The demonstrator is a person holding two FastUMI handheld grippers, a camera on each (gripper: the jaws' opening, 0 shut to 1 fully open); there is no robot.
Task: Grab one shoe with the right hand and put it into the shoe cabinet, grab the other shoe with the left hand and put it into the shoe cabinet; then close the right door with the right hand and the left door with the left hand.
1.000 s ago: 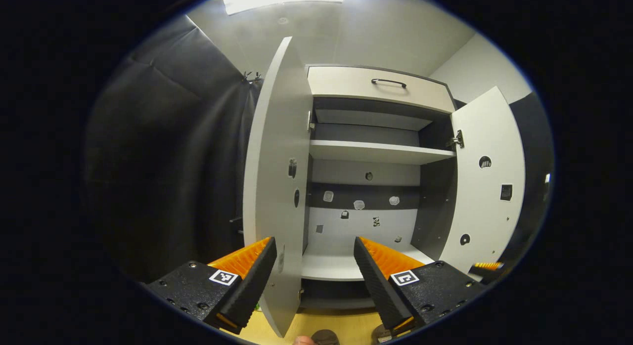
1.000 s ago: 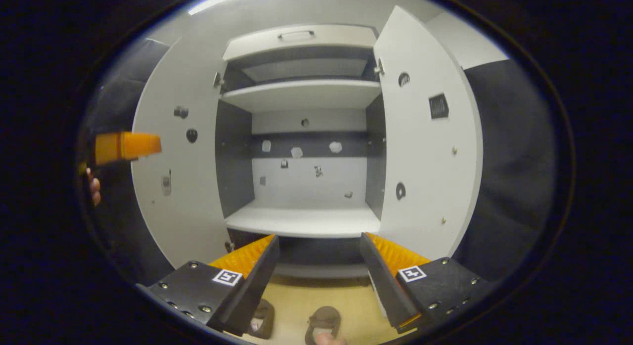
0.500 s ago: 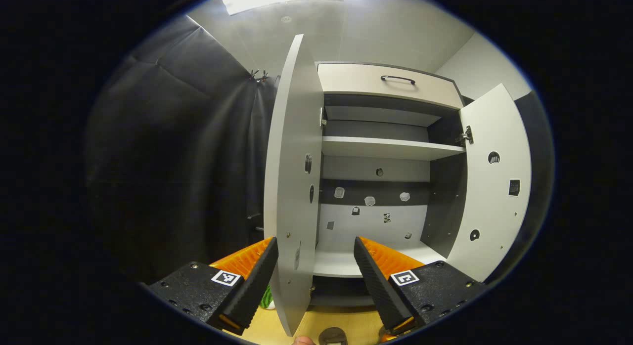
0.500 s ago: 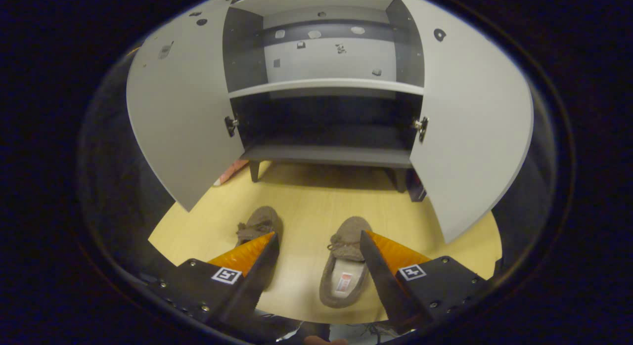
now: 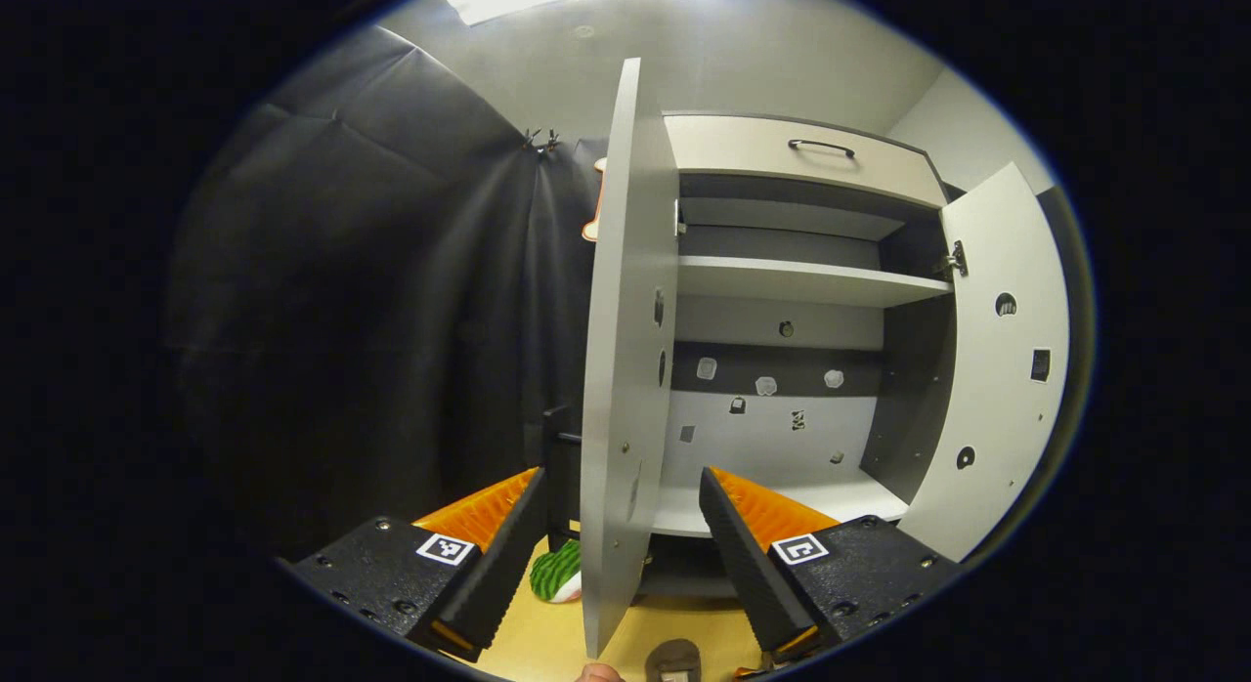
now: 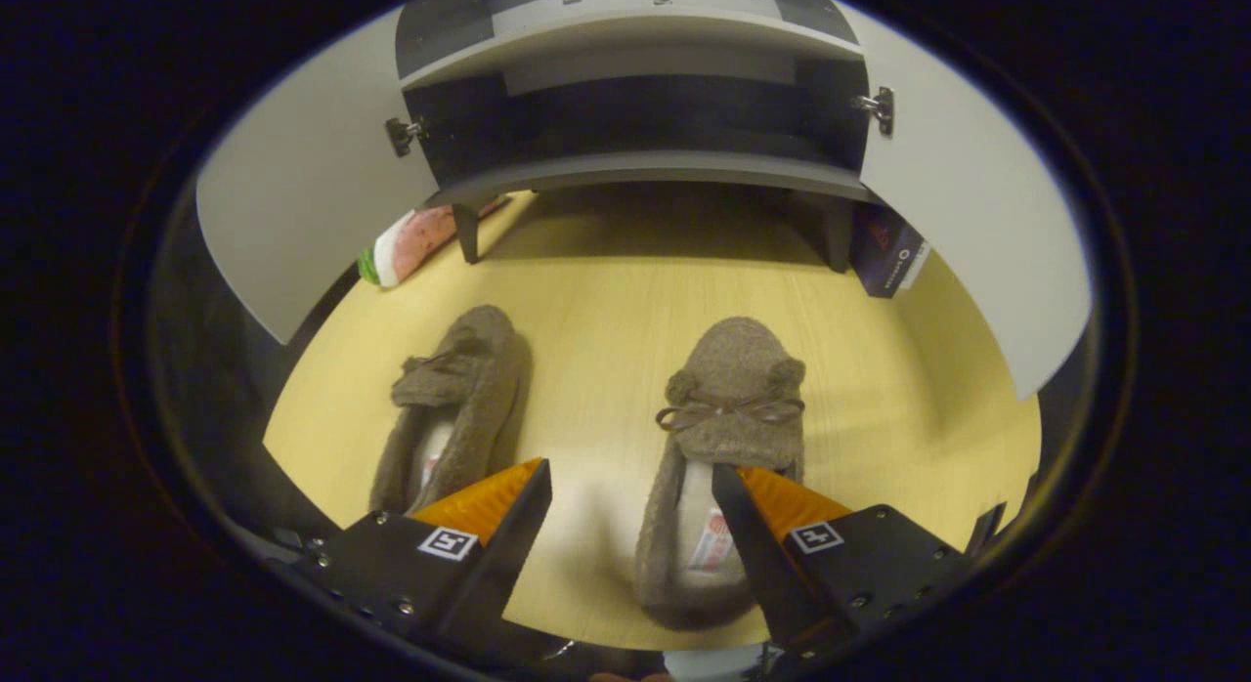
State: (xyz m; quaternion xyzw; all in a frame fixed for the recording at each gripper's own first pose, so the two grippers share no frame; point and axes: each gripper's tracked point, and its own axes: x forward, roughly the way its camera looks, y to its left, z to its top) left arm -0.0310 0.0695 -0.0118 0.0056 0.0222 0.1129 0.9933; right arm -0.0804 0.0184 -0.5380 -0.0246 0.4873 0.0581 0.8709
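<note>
Two brown fuzzy slippers lie on the yellow floor in the right gripper view, toes toward the cabinet: the left shoe (image 6: 452, 405) and the right shoe (image 6: 721, 447). My right gripper (image 6: 631, 487) hangs open above them; its right finger overlaps the right shoe's opening, and nothing is held. The shoe cabinet (image 6: 635, 86) stands beyond with both doors open. In the left gripper view my left gripper (image 5: 622, 501) is open and held high, facing the edge of the left door (image 5: 618, 369). The right door (image 5: 997, 369) stands open. A shoe tip (image 5: 674, 660) peeks in at the bottom.
A green and pink object (image 6: 415, 244) lies on the floor behind the left door, by a cabinet leg. A dark box (image 6: 887, 252) sits under the right door. White shelves (image 5: 801, 281) and a top drawer with a handle (image 5: 821, 147) fill the cabinet.
My right gripper has tilted down and dropped toward the shoes, which now look larger and closer. The left gripper has swung left, so the cabinet has slid right in its view.
</note>
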